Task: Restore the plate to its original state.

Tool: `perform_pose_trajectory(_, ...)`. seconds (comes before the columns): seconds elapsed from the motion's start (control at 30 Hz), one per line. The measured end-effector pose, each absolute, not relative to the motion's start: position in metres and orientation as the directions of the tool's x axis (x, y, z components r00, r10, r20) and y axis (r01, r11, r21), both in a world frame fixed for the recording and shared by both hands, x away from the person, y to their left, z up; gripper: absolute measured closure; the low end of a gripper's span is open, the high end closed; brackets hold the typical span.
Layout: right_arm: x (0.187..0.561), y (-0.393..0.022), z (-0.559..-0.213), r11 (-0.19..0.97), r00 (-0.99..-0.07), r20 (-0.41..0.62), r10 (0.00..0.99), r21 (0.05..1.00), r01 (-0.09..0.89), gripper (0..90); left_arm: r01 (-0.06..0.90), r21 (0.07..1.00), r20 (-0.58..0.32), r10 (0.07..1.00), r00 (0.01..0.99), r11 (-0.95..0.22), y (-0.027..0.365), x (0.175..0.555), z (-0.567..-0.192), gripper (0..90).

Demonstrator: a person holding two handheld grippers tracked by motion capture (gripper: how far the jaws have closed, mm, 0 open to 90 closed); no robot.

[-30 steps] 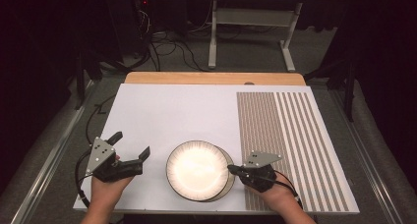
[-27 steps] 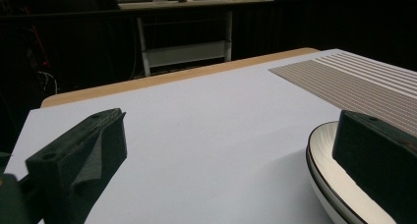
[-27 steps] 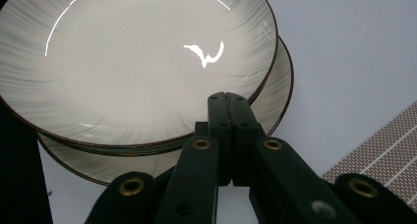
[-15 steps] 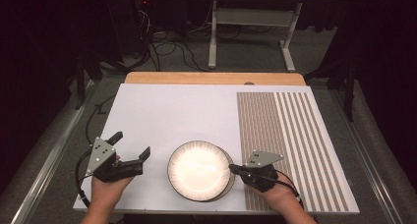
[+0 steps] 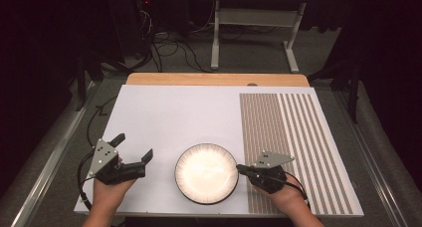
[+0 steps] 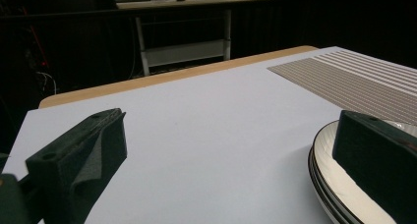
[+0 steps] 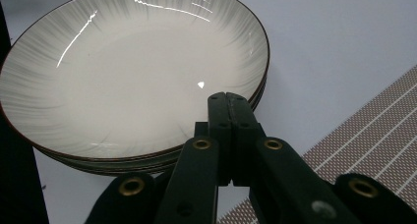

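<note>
The right gripper (image 5: 239, 168) is closed, its two jaws pressed flat together with nothing between them, and its tip sits at the right-hand rim of the stack of plates (image 5: 206, 173). In the right gripper view the shut jaws (image 7: 227, 97) reach just over that rim, above the top plate (image 7: 133, 71); whether they touch it cannot be told. The left gripper (image 5: 134, 150) is open, jaws spread wide, and rests just beside the stack on its left, apart from it; in the left gripper view one jaw overlaps the plates' edge (image 6: 324, 175).

The step in hand looks like taking the top plate off the stack. To do it well, the right gripper would likely have to open and slide one jaw under the top rim alone, or use its closed tip as a wedge to lift that edge while the left gripper steadies the lower plates. A level, slow lift should keep the glazed plate from slipping.

The stack lies near the front edge of the white table (image 5: 169, 117), just left of the striped mat (image 5: 293, 137). The plates are round, so they have no long axis; they lie flat, hollow side up.
</note>
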State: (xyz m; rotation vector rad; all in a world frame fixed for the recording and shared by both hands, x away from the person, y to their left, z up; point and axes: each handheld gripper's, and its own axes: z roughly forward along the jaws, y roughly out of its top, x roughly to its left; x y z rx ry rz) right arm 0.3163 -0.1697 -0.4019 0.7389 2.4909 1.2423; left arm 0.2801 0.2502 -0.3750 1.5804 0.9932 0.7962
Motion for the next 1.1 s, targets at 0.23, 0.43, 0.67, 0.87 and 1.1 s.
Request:
perform_pose_trajectory(0.23, 0.317, -0.172, -0.399, 0.488, -0.832, 0.003, 0.555, 0.809, 0.329, 90.0, 0.201, 0.974, 0.007, 0.899, 0.437, -0.105, 0.249, 0.280, -0.376, 0.5)
perform_pose_trajectory(0.43, 0.318, -0.181, -0.395, 0.468, -0.821, 0.002, 0.571, 0.821, 0.327, 90.0, 0.206, 0.973, 0.005, 0.897, 0.443, -0.107, 0.248, 0.281, -0.377, 0.5)
perform_pose_trajectory(0.67, 0.318, -0.200, -0.387, 0.421, -0.792, 0.003, 0.610, 0.846, 0.327, 82.9, 0.214, 0.970, 0.010, 0.892, 0.451, -0.119, 0.245, 0.282, -0.378, 0.5)
perform_pose_trajectory(0.87, 0.316, -0.215, -0.378, 0.368, -0.759, 0.004, 0.651, 0.873, 0.320, 65.0, 0.223, 0.967, 0.006, 0.889, 0.459, -0.122, 0.243, 0.282, -0.379, 0.4)
perform_pose_trajectory(1.1, 0.313, -0.234, -0.372, 0.300, -0.702, -0.004, 0.712, 0.906, 0.299, 35.9, 0.227, 0.965, 0.008, 0.885, 0.466, -0.128, 0.241, 0.283, -0.380, 0.4)
